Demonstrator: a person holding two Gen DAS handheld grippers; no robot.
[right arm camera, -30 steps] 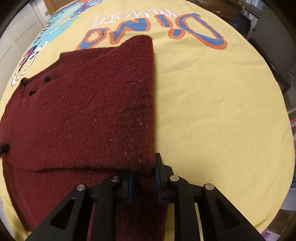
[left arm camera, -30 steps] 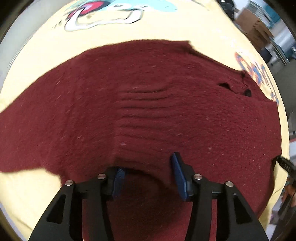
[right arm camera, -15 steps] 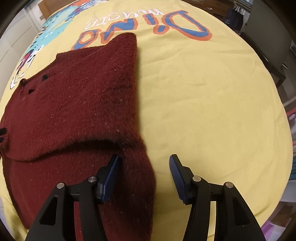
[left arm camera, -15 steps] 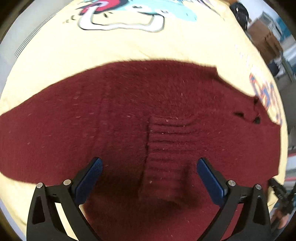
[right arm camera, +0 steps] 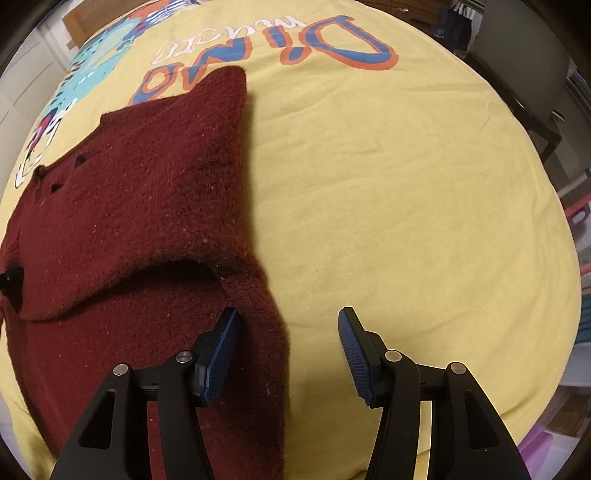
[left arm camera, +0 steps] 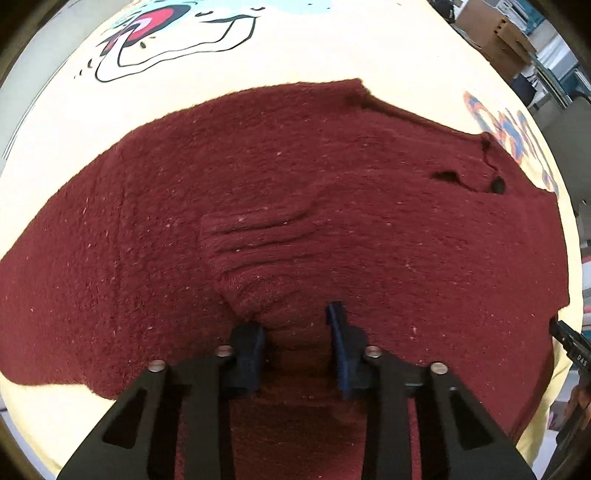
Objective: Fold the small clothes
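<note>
Where sweater (right arm camera: 122, 206) lies | yellow printed cloth (right arm camera: 388, 192) | boxes (left arm camera: 495, 33) beyond

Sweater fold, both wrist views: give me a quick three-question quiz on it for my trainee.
1. True or false: the right claw is clamped on the sweater.
2. What is bunched between the pads of the left claw?
A. the yellow cloth
B. the ribbed cuff
C. a button
3. Fill in: the big word printed on the yellow cloth under the sweater reads ____.

Key
1. False: its pads stand apart, only the sweater's edge lies by one pad.
2. B. The left claw has just been closing, with knit gathered between its pads.
3. Dino
</note>
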